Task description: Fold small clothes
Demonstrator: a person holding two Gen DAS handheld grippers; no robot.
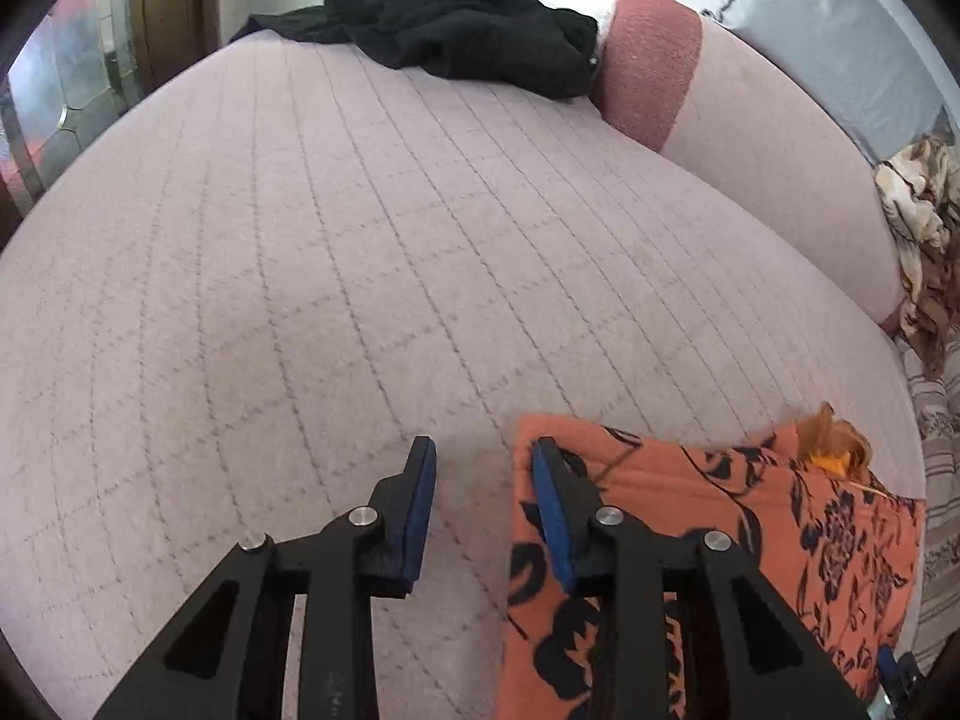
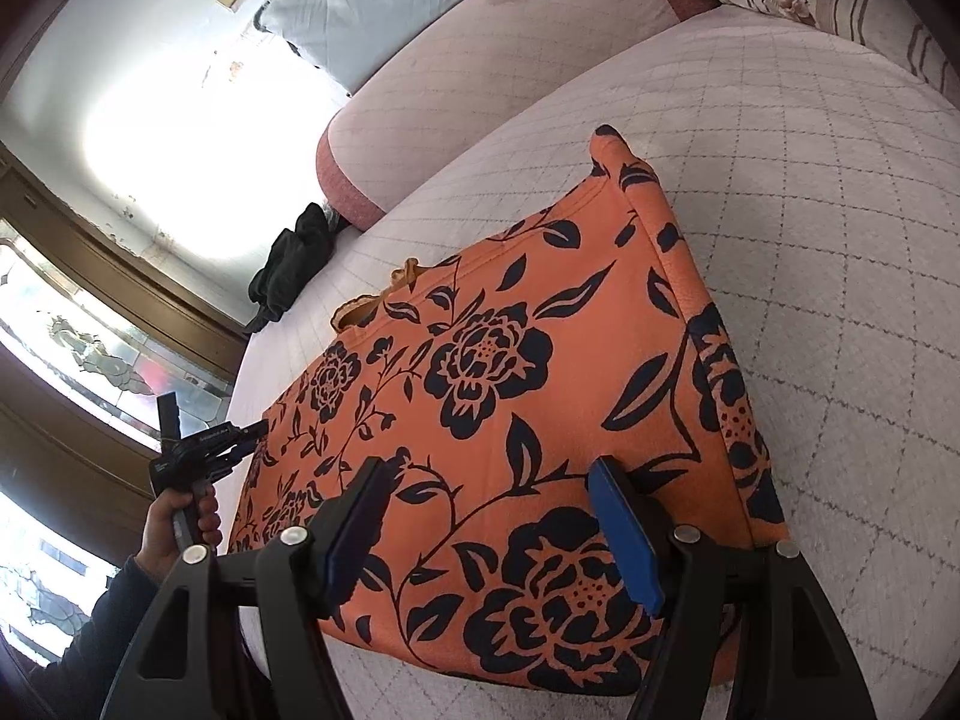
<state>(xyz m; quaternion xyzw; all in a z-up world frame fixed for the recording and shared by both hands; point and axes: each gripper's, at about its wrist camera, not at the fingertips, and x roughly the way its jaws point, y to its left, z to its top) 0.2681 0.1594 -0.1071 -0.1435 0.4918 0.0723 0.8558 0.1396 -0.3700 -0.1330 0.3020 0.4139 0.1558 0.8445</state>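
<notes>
An orange garment with a black flower print point(image 2: 540, 360) lies folded into a flat rectangle on the pink quilted bed point(image 1: 300, 270). A frilly yellow-orange bit point(image 2: 384, 294) sticks out from its far edge. My right gripper point(image 2: 489, 471) hovers open over the garment's near edge, with nothing pinched between its blue pads. My left gripper point(image 1: 483, 447) is at the garment's point(image 1: 690, 516) left edge. One finger is over bare quilt and the other over the cloth's border, and the pads stand apart without pressing anything. The right wrist view shows the left gripper point(image 2: 246, 435) held in a hand point(image 2: 180, 516).
A crumpled black garment point(image 1: 468, 30) lies at the bed's far end beside a pink bolster point(image 1: 654, 66). A grey-blue pillow point(image 1: 840, 30) and a beige-brown floral blanket point(image 1: 918, 228) are past the bolster. A wooden frame with patterned glass point(image 2: 102, 354) borders the bed's left side.
</notes>
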